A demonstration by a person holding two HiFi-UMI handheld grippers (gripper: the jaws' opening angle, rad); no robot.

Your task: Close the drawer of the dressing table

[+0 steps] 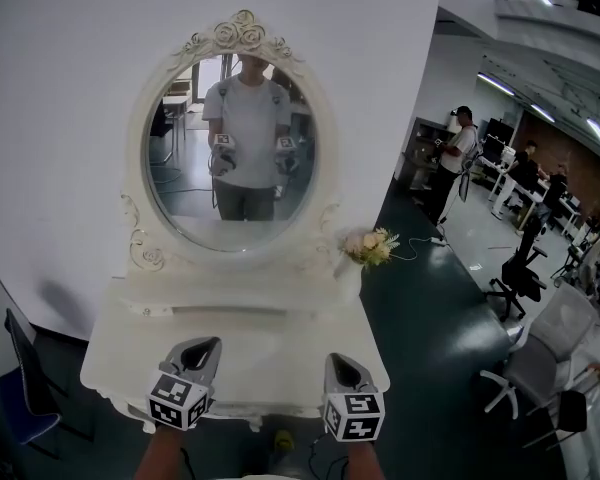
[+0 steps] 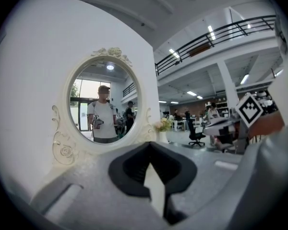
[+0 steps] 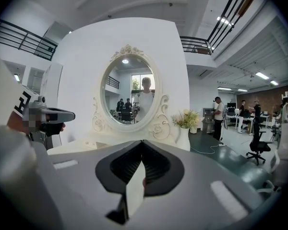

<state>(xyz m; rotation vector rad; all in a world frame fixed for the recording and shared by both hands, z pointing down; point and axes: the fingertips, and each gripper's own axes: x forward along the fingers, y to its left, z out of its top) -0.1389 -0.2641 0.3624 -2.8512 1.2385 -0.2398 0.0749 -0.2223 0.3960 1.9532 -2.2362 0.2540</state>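
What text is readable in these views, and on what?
None: no words or numbers are readable in any view.
Left cube on the left gripper: black-and-white square marker pattern, no letters.
Right cube on the right gripper: the same, a pattern only.
Dressing table and mirror: no print visible.
Office behind: any signs there are too small to read.
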